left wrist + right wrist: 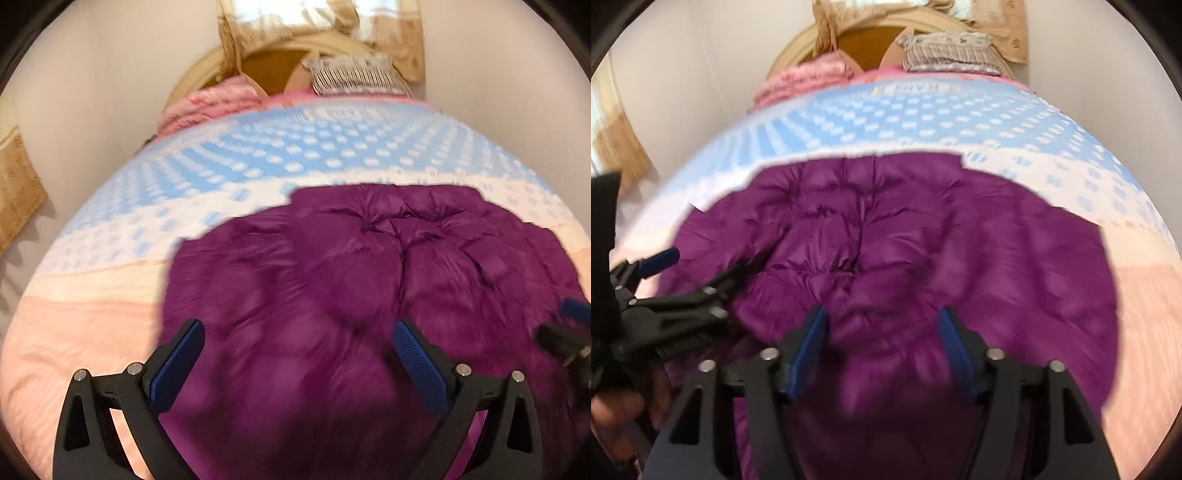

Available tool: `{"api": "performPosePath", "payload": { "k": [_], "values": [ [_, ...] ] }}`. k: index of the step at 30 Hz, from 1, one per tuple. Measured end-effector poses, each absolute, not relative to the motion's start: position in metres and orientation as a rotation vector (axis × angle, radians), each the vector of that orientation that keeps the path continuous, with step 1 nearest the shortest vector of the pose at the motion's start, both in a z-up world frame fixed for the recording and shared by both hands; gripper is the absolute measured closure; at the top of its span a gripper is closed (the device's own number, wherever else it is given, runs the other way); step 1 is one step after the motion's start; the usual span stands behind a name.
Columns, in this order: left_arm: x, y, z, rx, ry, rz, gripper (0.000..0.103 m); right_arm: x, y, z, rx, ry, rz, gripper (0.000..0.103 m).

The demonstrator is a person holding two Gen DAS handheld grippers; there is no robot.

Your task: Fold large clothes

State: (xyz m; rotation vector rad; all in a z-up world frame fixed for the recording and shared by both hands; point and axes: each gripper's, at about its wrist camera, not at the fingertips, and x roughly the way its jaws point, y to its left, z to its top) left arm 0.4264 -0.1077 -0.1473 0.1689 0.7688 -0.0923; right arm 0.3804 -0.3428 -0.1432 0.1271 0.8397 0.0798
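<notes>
Bed: a wide bed covered by a blue-and-white checked and peach-pink banded bedspread (110,236); it fills most of both wrist views, and both views are blurred.
Garment: a large purple quilted puffer jacket (369,280) lies bunched on the near part of the bedspread, on the white and peach bands, with the blue checked band beyond its far edge.
Headboard: a rounded tan wooden headboard (864,40) stands at the far end of the bed against a pale wall.
Bedding at the head: a pink folded blanket (207,103) sits left of a striped pillow (354,77).
Left gripper: the black two-finger left gripper with blue pads (297,334) hangs over the jacket, its jaws spread wide, nothing between the pads.
Right gripper: the black right gripper with blue pads (882,321) is above the jacket's puckered middle, its jaws parted with only air between the pads; whether they brush the cloth I cannot tell.
Hand: a hand (613,406) shows blurred at the lower left edge of the right wrist view.
</notes>
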Motion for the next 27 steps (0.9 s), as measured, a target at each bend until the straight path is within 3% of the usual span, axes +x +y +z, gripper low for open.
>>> {"api": "performPosePath", "payload": {
  "k": [4, 13, 21, 22, 23, 25, 27],
  "values": [
    [0.351, -0.055, -0.144, 0.157, 0.745, -0.098, 0.001, 0.298, -0.372, -0.132, 0.109, 0.831, 0.046, 0.019],
    [0.225, 0.032, -0.196, 0.066, 0.801, -0.004, 0.001, 0.152, -0.39, -0.171, 0.148, 0.924, -0.091, 0.018],
    [0.178, 0.028, -0.22, 0.032, 0.803, -0.074, 0.004, 0.1, -0.357, -0.194, 0.159, 0.918, -0.092, 0.024],
    [0.174, 0.025, -0.221, 0.036, 0.796, -0.086, 0.01, 0.1, -0.354, -0.195, 0.154, 0.919, -0.096, 0.028],
    [0.171, 0.022, -0.221, 0.032, 0.792, -0.117, 0.029, 0.101, -0.354, -0.194, 0.153, 0.925, -0.1, 0.032],
    [0.162, 0.016, -0.222, 0.037, 0.771, -0.165, 0.047, 0.1, -0.351, -0.195, 0.129, 0.923, -0.091, 0.063],
    [0.157, 0.01, -0.218, 0.078, 0.746, -0.204, 0.093, 0.098, -0.344, -0.197, 0.128, 0.905, -0.046, 0.085]
  ]
}}
